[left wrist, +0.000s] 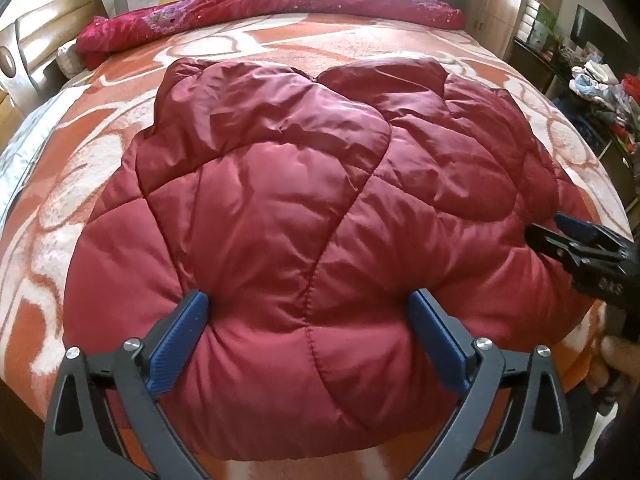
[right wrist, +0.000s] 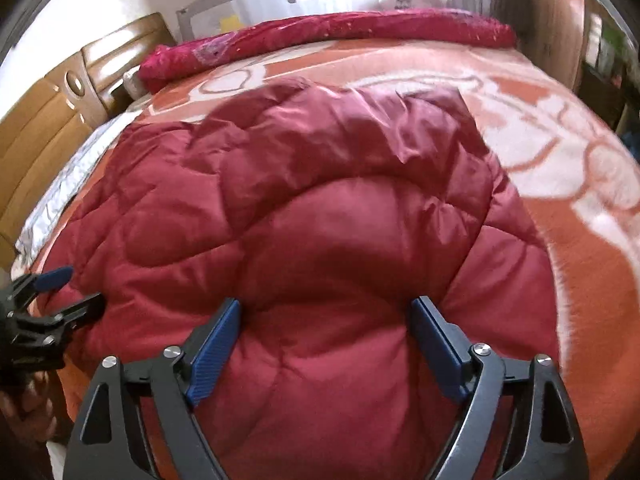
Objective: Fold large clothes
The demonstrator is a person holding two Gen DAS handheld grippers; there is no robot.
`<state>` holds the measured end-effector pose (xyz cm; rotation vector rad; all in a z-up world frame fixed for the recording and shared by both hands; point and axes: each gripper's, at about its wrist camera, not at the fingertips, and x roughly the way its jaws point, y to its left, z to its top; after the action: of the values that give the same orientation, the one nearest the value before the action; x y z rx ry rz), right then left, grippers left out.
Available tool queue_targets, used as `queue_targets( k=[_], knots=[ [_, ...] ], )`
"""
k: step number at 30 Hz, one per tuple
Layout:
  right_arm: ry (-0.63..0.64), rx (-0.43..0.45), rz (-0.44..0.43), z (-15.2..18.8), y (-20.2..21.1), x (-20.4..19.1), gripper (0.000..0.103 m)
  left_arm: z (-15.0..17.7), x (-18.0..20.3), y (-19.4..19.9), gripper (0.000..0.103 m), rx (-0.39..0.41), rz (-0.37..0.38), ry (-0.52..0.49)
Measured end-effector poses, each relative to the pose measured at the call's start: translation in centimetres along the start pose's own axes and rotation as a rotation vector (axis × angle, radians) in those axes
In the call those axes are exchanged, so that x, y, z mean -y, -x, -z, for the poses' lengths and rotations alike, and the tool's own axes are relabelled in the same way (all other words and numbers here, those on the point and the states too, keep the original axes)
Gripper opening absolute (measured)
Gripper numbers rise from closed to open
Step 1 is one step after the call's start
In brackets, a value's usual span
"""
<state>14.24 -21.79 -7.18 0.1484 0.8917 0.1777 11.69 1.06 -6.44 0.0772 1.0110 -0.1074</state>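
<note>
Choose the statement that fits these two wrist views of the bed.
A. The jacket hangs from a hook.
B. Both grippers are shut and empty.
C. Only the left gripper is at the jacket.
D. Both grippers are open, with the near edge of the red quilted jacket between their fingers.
D: the left gripper and the right gripper each stand spread wide around a bulge of the red quilted jacket, which lies on the bed.

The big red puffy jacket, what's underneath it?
The red quilted jacket lies on an orange-and-white patterned blanket covering the bed. Whatever sits directly beneath the jacket is hidden. Both grippers straddle its near edge.
</note>
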Motion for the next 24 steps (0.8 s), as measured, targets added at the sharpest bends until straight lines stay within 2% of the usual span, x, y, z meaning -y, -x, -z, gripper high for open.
queue_targets(
  k=[16, 20, 24],
  knots=[
    [0.011, 0.002, 0.015, 0.1, -0.4, -0.1, 0.087, -0.6, -0.3, -0.9, 0.103, -0.012, 0.014, 0.016],
    [-0.003, 0.04, -0.014, -1.5, 2.1, -0.3, 0.084, -1.6, -1.7, 0.7, 0.103, 0.01, 0.065, 0.066],
    [-0.004, 0.049, 0.005, -4.1, 1.4, 0.1, 0.083, -3.5, -3.9, 0.4, 0.103, 0.012, 0.033, 0.127]
  ],
)
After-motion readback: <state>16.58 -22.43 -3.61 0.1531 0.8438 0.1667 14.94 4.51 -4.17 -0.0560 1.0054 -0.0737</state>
